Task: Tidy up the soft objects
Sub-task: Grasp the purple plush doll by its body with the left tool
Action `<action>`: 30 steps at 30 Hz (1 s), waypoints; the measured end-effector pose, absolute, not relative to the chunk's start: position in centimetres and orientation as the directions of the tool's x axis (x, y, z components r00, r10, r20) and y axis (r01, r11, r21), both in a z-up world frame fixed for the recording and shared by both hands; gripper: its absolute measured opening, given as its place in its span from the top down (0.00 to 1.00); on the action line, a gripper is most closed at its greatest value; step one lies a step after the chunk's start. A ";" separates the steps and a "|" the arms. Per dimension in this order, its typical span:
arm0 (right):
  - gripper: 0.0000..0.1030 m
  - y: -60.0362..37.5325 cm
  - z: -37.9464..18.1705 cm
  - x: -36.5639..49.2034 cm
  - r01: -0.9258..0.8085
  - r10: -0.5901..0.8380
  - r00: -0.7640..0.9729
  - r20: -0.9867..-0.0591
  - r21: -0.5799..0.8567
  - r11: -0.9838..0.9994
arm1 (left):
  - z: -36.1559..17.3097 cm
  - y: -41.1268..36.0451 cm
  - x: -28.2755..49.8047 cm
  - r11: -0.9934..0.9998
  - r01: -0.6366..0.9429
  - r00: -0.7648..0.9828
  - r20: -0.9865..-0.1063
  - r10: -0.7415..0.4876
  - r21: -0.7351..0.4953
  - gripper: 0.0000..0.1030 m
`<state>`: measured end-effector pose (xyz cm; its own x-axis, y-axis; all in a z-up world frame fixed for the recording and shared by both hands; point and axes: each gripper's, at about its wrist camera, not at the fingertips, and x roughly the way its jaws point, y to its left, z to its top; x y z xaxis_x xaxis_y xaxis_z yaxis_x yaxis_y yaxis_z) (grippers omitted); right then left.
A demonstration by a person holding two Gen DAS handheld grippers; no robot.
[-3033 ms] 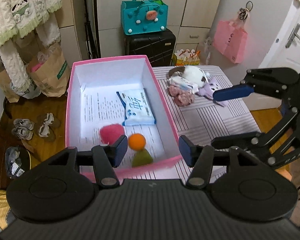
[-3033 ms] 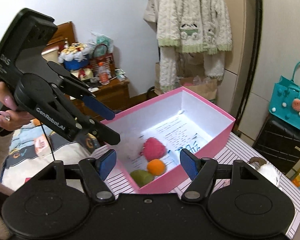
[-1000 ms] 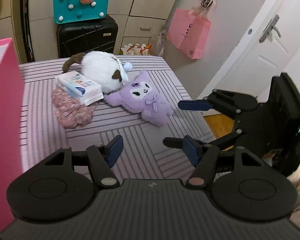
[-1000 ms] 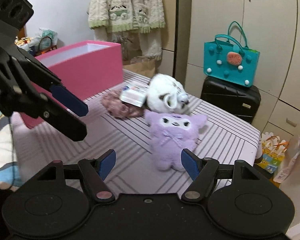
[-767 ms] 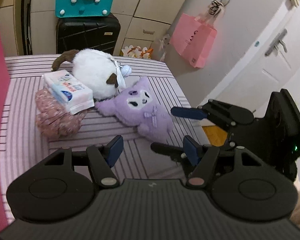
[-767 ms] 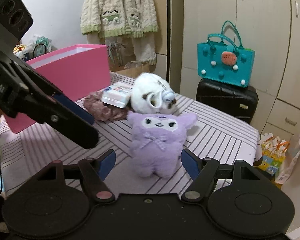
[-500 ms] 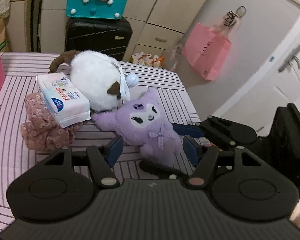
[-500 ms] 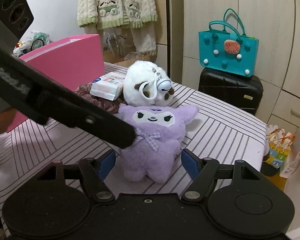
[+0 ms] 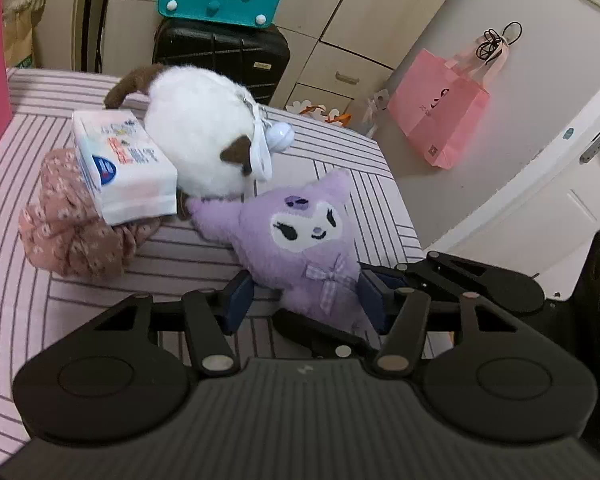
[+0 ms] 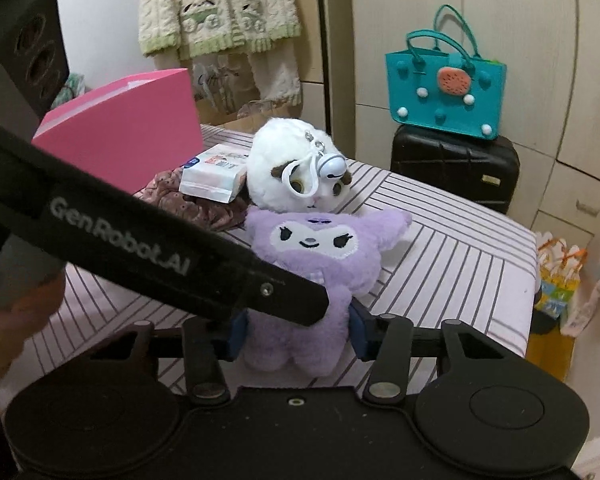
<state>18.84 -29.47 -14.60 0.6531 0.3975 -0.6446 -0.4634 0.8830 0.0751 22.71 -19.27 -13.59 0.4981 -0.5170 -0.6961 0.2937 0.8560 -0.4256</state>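
A purple plush doll (image 9: 300,240) lies on the striped table (image 9: 180,256); it also shows in the right wrist view (image 10: 312,264). My right gripper (image 10: 296,338) has its blue pads on both sides of the doll's lower body, closing on it. My left gripper (image 9: 306,300) is open, its fingers astride the doll's lower part from the other side. A white plush animal (image 9: 204,140), a tissue pack (image 9: 124,168) and a floral pink cloth (image 9: 68,232) lie just behind the doll. The pink box (image 10: 132,128) stands further left.
A black suitcase (image 10: 452,168) with a teal bag (image 10: 444,76) on it stands behind the table. A pink paper bag (image 9: 440,116) hangs by a white door. The table's right edge (image 10: 528,280) is close to the doll.
Both grippers have moved from the pink box over to the purple doll. The right gripper's fingers have narrowed around the doll's body.
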 end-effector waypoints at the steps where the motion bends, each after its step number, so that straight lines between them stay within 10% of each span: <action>1: 0.48 -29.5 -14.6 18.7 -0.455 0.395 0.656 -0.643 0.081 0.887 | -13.6 -19.2 22.7 0.853 0.290 0.494 -0.695 -0.522 -0.434 0.46; 30: 0.48 -27.5 -14.0 14.3 -0.359 0.406 0.627 -0.665 0.217 0.908 | -12.3 -17.5 18.4 0.856 0.312 0.400 -0.760 -0.513 -0.413 0.62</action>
